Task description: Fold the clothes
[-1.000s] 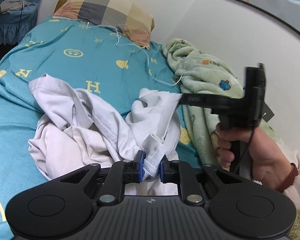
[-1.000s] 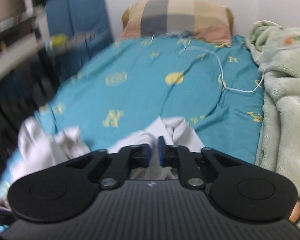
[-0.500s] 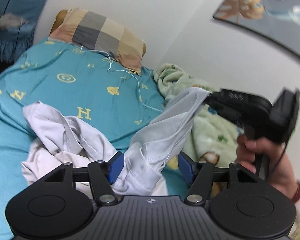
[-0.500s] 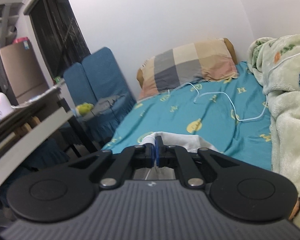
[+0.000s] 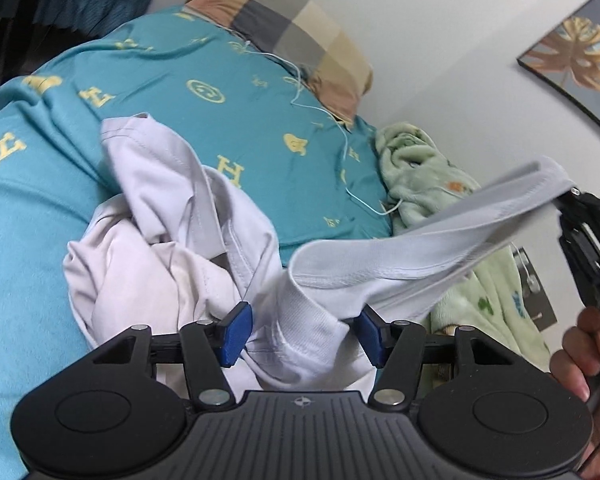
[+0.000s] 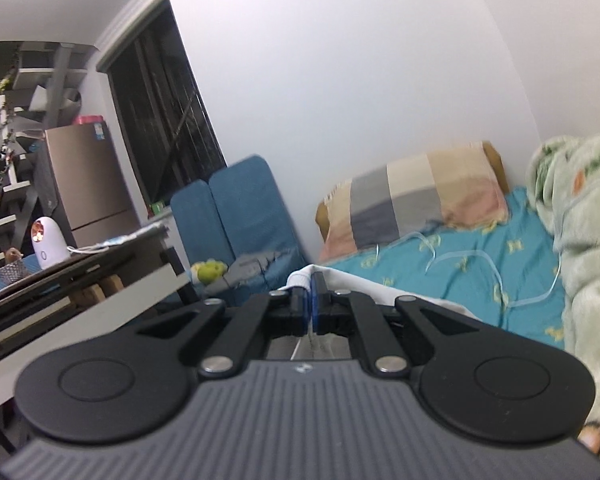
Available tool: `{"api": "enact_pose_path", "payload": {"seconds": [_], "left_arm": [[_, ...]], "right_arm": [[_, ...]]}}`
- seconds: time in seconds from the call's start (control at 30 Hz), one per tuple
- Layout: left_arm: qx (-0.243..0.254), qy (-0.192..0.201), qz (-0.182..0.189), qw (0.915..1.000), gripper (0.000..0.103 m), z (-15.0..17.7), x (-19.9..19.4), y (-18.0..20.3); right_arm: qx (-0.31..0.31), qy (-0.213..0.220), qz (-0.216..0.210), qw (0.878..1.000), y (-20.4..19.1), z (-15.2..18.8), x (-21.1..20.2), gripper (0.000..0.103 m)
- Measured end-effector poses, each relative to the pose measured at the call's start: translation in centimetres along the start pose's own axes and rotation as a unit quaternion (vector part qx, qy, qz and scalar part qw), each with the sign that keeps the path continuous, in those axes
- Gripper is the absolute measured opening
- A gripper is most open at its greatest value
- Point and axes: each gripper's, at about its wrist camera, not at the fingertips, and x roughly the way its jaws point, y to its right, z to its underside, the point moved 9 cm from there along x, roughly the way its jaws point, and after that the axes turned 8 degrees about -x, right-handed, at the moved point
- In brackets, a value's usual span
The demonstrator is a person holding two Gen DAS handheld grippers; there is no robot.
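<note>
A crumpled white garment lies on the teal bedsheet. One ribbed band of it is stretched up to the right, where my right gripper is shut on its end, held by a person's hand. The right wrist view shows that gripper level, with white fabric pinched between its blue pads. My left gripper sits low at the garment's near edge. Its jaws stand apart and are closing, with a bunched fold of the cloth between the blue pads.
A checked pillow lies at the head of the bed, with a thin white cable running down from it. A green fleece blanket lines the wall side. A framed picture hangs above. A blue chair and a dark table stand beside the bed.
My left jaws let go of the cloth and spread apart around it. The right gripper rose up and to the right, pulling the band taut, and tilted up to level.
</note>
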Motion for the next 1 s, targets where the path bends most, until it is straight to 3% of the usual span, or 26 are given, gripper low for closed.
{"api": "enact_pose_path", "payload": {"seconds": [0.2,0.37,0.57,0.67,0.77,0.93,1.0], "left_arm": [[0.029,-0.026,-0.037,0.9985,0.057,1.7,-0.3,0.1],[0.066,-0.046,-0.055,0.9952,0.057,4.1,-0.5,1.0],[0.087,-0.014,-0.075,0.9933,0.055,3.2,-1.2,1.0],[0.067,0.006,-0.051,0.9964,0.049,2.1,-1.9,1.2],[0.081,0.029,-0.026,0.9960,0.049,1.6,-2.3,2.5],[0.110,0.024,-0.011,0.9936,0.049,2.3,-1.4,4.1],[0.099,0.010,0.001,0.9951,0.049,2.8,-0.7,3.8]], "right_arm": [[0.017,0.038,0.022,0.999,1.6,-1.1,-1.5,0.005],[0.036,0.041,0.039,0.998,3.1,-1.0,-1.8,0.005],[0.043,0.030,0.050,0.997,3.8,-0.4,-1.5,0.005],[0.033,0.032,0.053,0.998,3.6,-0.4,-1.6,0.005],[0.031,0.034,0.051,0.998,3.6,-0.5,-1.9,0.005],[0.040,0.031,0.045,0.998,3.6,-0.3,-1.9,0.005],[0.043,0.030,0.044,0.998,3.7,-0.3,-2.0,0.005]]}}
